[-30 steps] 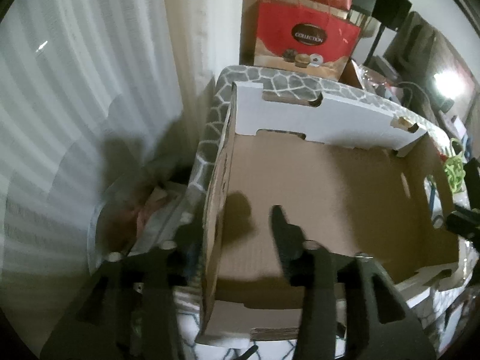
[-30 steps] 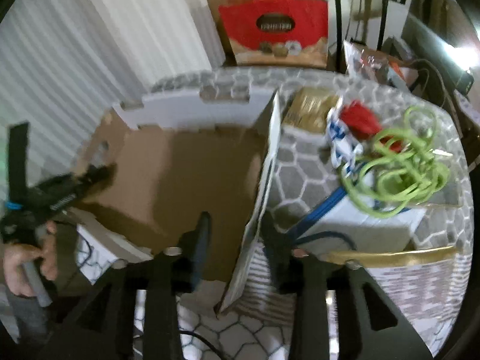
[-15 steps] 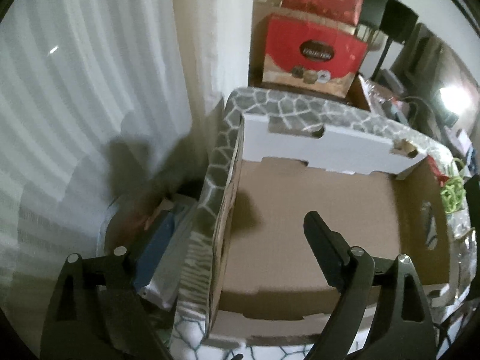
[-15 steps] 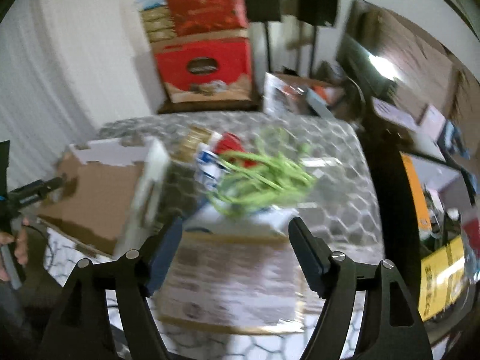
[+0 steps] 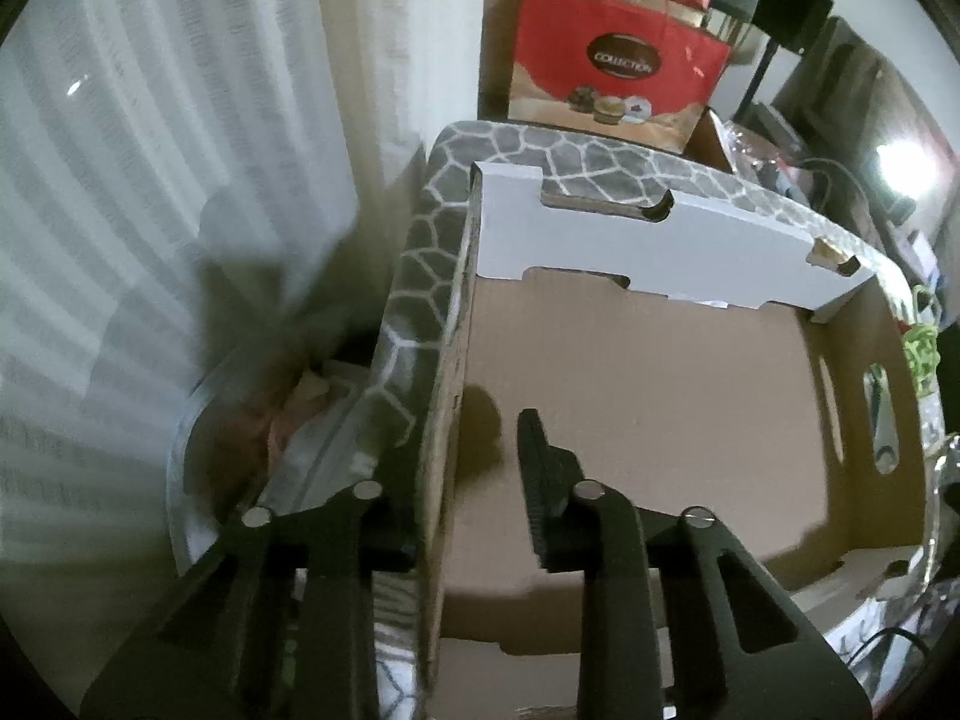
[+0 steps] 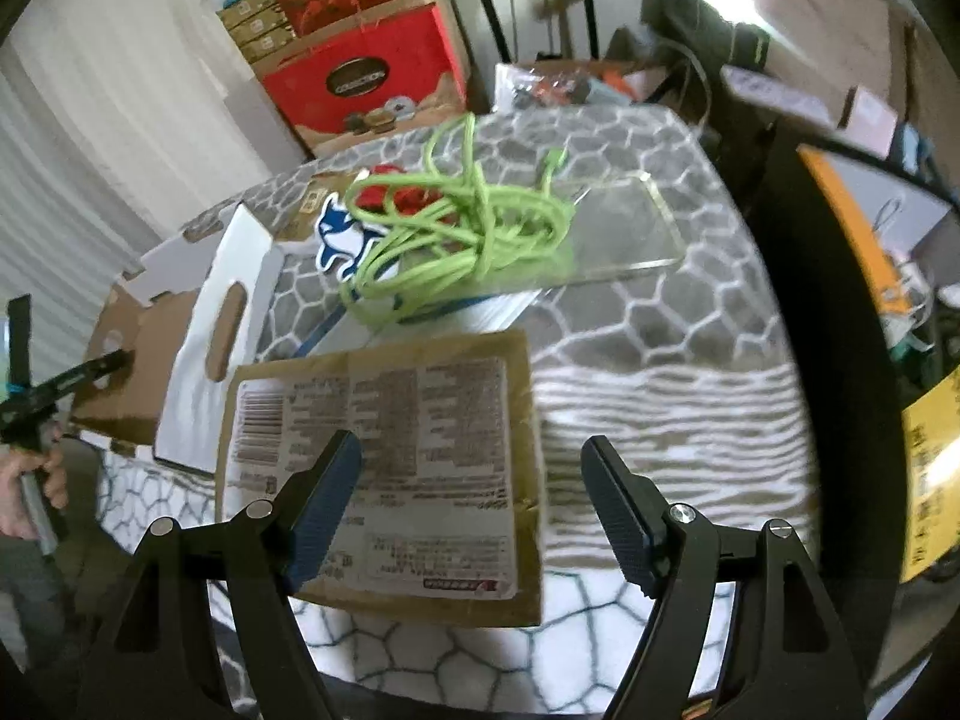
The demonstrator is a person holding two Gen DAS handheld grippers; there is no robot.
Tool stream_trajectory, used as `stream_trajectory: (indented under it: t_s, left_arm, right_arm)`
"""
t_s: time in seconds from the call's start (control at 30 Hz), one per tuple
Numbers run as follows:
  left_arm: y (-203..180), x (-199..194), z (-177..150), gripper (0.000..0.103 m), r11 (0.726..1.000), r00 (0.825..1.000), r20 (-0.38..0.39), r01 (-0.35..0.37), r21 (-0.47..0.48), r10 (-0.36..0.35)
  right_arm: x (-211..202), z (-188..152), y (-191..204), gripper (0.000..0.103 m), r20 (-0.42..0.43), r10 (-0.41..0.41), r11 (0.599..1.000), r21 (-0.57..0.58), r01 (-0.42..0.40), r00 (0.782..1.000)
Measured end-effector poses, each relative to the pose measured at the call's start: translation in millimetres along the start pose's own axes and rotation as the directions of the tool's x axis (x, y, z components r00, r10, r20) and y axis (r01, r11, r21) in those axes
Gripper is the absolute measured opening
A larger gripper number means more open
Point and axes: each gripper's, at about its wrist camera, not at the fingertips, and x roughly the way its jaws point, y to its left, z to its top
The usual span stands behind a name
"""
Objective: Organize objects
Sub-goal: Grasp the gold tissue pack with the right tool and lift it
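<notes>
An open, empty cardboard box (image 5: 660, 396) lies on the grey honeycomb-patterned table. My left gripper (image 5: 474, 480) straddles the box's left wall (image 5: 447, 420), one finger (image 5: 540, 480) inside and one outside; the jaws stand narrow, and whether they pinch the wall I cannot tell. My right gripper (image 6: 474, 480) is open and empty above a flat gold box with a printed label (image 6: 390, 456). Behind it lie a tangled green cord (image 6: 456, 228), a red object (image 6: 402, 195), a blue-and-white packet (image 6: 342, 234) and a clear plastic sheet (image 6: 618, 228). The cardboard box also shows in the right wrist view (image 6: 180, 330).
A red "Collection" gift box (image 5: 612, 78) stands on stacked cartons behind the table. A white curtain (image 5: 150, 180) hangs at left, with a clear bin (image 5: 252, 432) of things beside the table. Cluttered shelves and cables (image 6: 840, 120) lie to the right.
My left gripper has narrowed and come back down over the box's left wall. My right gripper has opened, left the box's right wall and moved right over the gold box.
</notes>
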Motion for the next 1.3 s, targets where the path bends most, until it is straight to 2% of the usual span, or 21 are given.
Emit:
stream_trajectory:
  t_s: [0.03, 0.1, 0.2, 0.37, 0.5, 0.6, 0.73, 0.77, 0.83, 0.87, 0.9, 1.07, 1.3]
  left_arm:
    - [-1, 0, 0, 0.020, 1.000, 1.000, 0.000, -0.002, 0.003, 0.002]
    - [-2, 0, 0, 0.020, 1.000, 1.000, 0.001, -0.006, 0.005, 0.006]
    - [-2, 0, 1, 0.020, 1.000, 1.000, 0.003, -0.004, -0.003, 0.004]
    - [-1, 1, 2, 0.020, 1.000, 1.000, 0.005, -0.004, -0.006, 0.004]
    - [-1, 1, 1, 0.020, 1.000, 1.000, 0.006, -0.003, -0.008, 0.003]
    - [-1, 1, 1, 0.020, 1.000, 1.000, 0.006, 0.001, -0.011, -0.001]
    - [-2, 0, 1, 0.020, 1.000, 1.000, 0.007, 0.002, -0.013, -0.002]
    - [-1, 0, 1, 0.020, 1.000, 1.000, 0.007, 0.003, -0.013, -0.003]
    - [-1, 0, 1, 0.020, 1.000, 1.000, 0.008, 0.006, -0.014, -0.006]
    - [0, 0, 1, 0.020, 1.000, 1.000, 0.008, 0.008, -0.014, -0.007]
    - [0, 0, 1, 0.020, 1.000, 1.000, 0.008, 0.009, -0.013, -0.009]
    - [0, 0, 0, 0.020, 1.000, 1.000, 0.008, 0.011, -0.012, -0.010]
    - [-2, 0, -1, 0.020, 1.000, 1.000, 0.009, 0.003, -0.010, -0.003]
  right_arm:
    - [2, -1, 0, 0.066, -0.005, 0.013, 1.000, 0.005, -0.013, 1.000]
    - [4, 0, 0, 0.045, -0.008, 0.047, 0.999, 0.015, -0.047, 0.999]
    - [0, 0, 1, 0.020, 0.021, 0.018, 1.000, 0.001, -0.019, 1.000]
    - [-15, 3, 5, 0.010, 0.069, 0.093, 0.996, -0.009, -0.093, 0.993]
    - [-31, 8, 15, 0.003, 0.123, 0.126, 0.992, -0.032, -0.123, 0.984]
    - [-43, 16, 25, 0.002, 0.155, 0.131, 0.990, -0.062, -0.123, 0.979]
    - [-52, 27, 32, 0.006, 0.156, 0.111, 0.991, -0.087, -0.098, 0.982]
    - [-51, 29, 33, 0.007, 0.156, 0.078, 0.994, -0.087, -0.065, 0.985]
    - [-47, 27, 30, 0.034, 0.145, 0.023, 0.997, -0.076, -0.012, 0.989]
    - [-44, 25, 27, 0.062, 0.130, 0.015, 0.998, -0.060, -0.007, 0.991]
    - [-41, 20, 22, 0.071, 0.125, 0.028, 0.999, -0.036, -0.024, 0.992]
    - [-29, -8, -7, 0.069, 0.099, 0.080, 0.994, 0.066, -0.087, 0.992]
    - [-6, -38, -40, 0.069, 0.060, 0.201, 0.948, 0.237, -0.210, 0.978]
